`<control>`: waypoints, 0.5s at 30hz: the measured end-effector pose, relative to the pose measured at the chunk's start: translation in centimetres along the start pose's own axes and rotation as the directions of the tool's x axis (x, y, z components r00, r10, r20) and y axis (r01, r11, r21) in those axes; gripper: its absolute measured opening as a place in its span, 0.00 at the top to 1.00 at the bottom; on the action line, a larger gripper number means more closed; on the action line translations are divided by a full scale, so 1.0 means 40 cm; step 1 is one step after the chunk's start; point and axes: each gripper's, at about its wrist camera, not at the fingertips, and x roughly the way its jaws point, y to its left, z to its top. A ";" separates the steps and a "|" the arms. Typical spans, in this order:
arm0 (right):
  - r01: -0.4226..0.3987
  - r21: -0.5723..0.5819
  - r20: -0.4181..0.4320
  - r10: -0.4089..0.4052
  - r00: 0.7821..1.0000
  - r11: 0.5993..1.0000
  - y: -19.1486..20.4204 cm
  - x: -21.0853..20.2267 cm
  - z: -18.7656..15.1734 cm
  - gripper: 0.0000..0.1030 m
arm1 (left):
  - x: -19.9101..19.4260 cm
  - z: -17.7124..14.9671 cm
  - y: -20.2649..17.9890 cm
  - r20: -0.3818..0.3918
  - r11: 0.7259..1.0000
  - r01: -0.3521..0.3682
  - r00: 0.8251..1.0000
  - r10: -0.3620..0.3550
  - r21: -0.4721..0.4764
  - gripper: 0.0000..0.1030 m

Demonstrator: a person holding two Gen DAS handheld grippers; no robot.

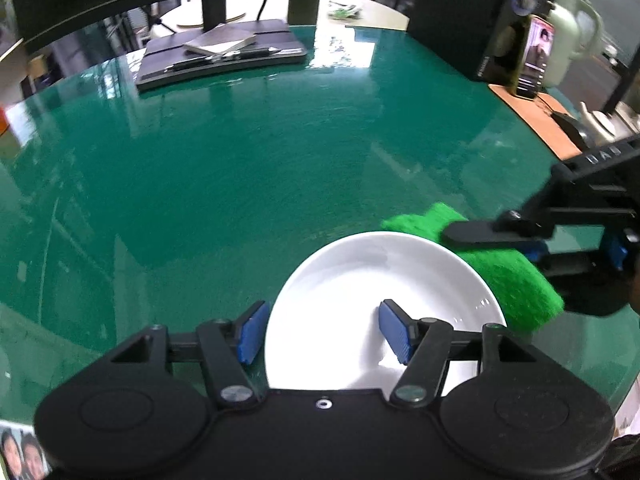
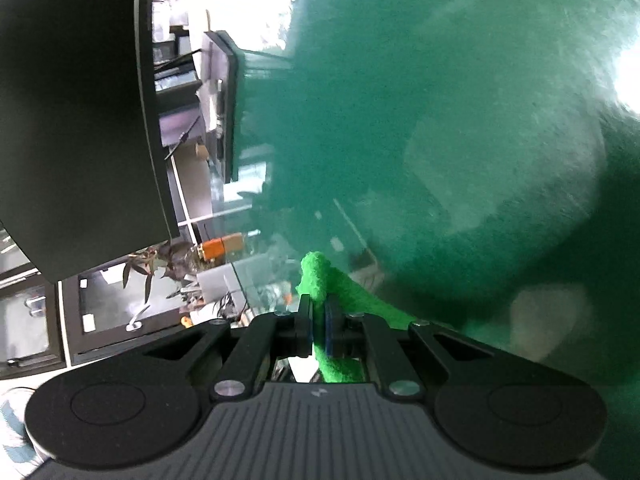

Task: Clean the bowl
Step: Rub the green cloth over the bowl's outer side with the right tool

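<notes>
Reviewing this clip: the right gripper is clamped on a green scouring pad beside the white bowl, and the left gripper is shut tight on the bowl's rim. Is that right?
Not quite. The left gripper is open: in the left wrist view its blue pads straddle the rim of the white bowl with clear gaps. The rest holds: the right gripper is clamped on the green scouring pad beside the bowl.

A glossy green table [image 1: 248, 152] carries a white bowl [image 1: 372, 280] near its front edge. Well behind the bowl, at the far edge, lies a dark flat monitor base [image 1: 224, 60] bearing a grey notebook [image 1: 220, 40].
</notes>
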 end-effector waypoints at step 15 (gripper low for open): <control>-0.012 -0.004 -0.051 0.012 0.999 1.000 0.013 0.015 0.017 0.93 | 0.010 0.017 0.004 -0.028 0.999 -0.002 1.000 0.003 0.049 0.36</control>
